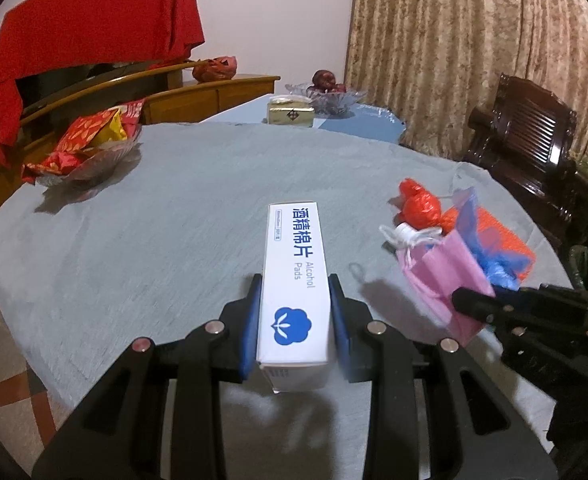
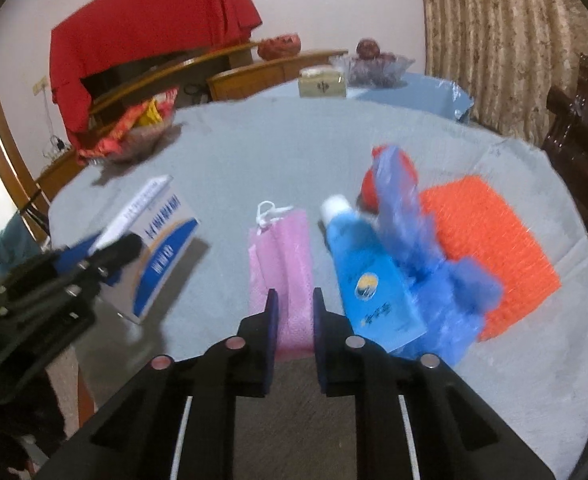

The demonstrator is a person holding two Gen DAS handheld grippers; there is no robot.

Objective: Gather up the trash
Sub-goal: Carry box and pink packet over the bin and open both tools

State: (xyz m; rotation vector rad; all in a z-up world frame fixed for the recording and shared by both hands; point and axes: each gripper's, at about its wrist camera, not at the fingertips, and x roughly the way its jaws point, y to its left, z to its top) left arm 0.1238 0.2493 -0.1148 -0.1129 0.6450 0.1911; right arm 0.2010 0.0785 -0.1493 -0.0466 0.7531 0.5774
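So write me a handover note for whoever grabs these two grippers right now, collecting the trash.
Left gripper: shut on the white box of alcohol pads, held above the table.
Right gripper: shut on the pink mask.
Still on the table: blue tube, blue bag, red bag, orange mat.
Done: two items gripped. Left: drop both off, then collect the rest. No bin is clearly in view.

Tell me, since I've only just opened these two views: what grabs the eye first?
The white alcohol pads box clamped upright in the left gripper fills the near centre. The right gripper pinches a pink mask, beside a blue tube, blue plastic bag and orange mesh pad on the grey tablecloth.
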